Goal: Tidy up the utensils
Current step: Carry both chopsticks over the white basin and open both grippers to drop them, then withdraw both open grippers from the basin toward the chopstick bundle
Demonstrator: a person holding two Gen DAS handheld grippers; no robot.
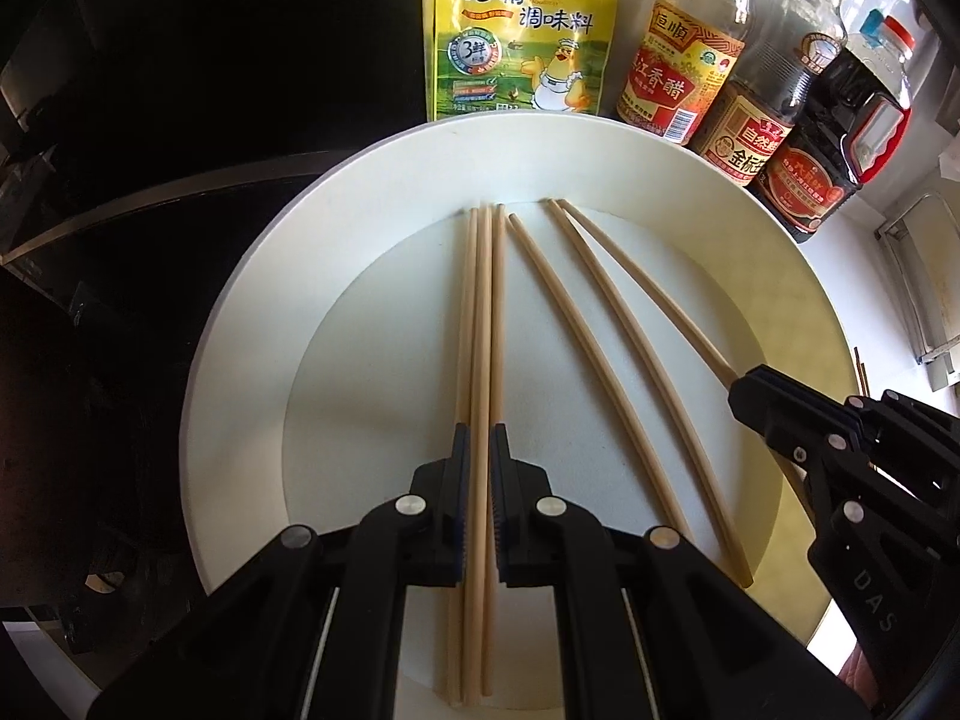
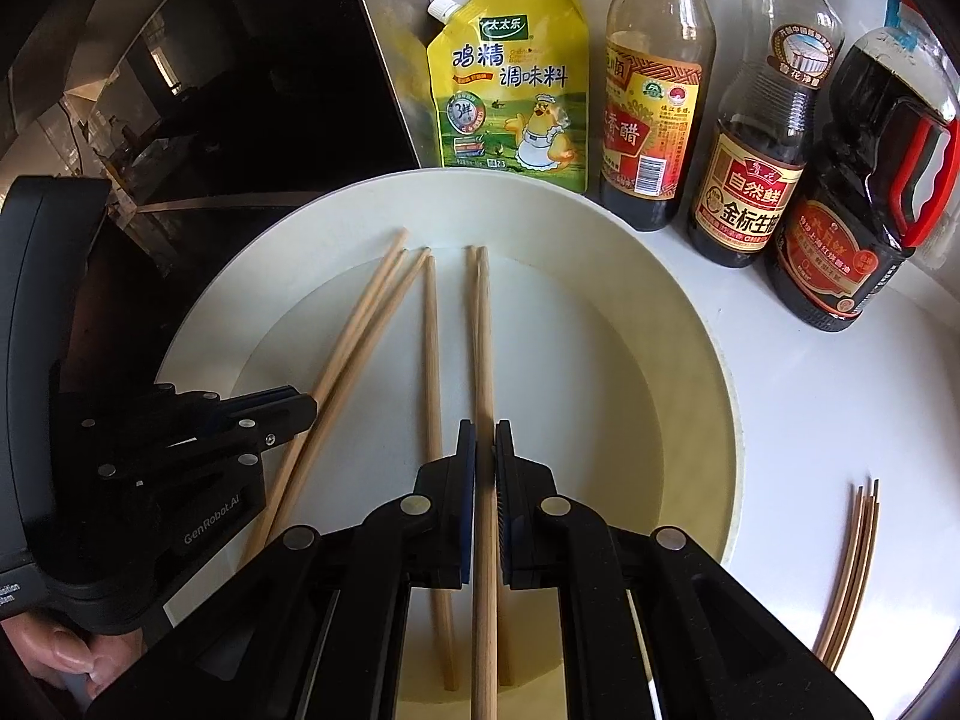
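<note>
1. Location: six wooden chopsticks point(image 1: 480, 324) are lying in a shallow white plate point(image 1: 252, 324) on a white counter point(image 2: 810, 420), with their far ends resting against the foot of the rim. A second small bundle of thin sticks point(image 2: 852, 570) is lying on the counter, well apart from the plate.

2. Left gripper point(image 1: 478, 438): its jaws are standing almost fully closed, clamping a single chopstick of the left-hand group, with its neighbours lying just beside.

3. Right gripper point(image 2: 485, 435): its jaws are likewise nearly closed, pinching one chopstick of the right-hand pair point(image 2: 480, 324). Whether the second stick of that pair is also being caught cannot be told.

4. Handling, as judged: the sticks are looking light, stiff and slender, so a modest grip should be holding them. They are smooth and round at the thin end, so they may be rolling or pivoting between the pads. A hold nearer the middle would be balancing better than one at an end.

5. Materials: the chopsticks are pale, matt, tapering wood. The plate is plain and smooth, with a wide sloping rim.

6. Surroundings: a yellow seasoning pouch point(image 2: 510, 84) and three sauce bottles point(image 2: 750, 150) are standing behind the plate, near its far rim, where a swinging stick could be knocking them.
</note>
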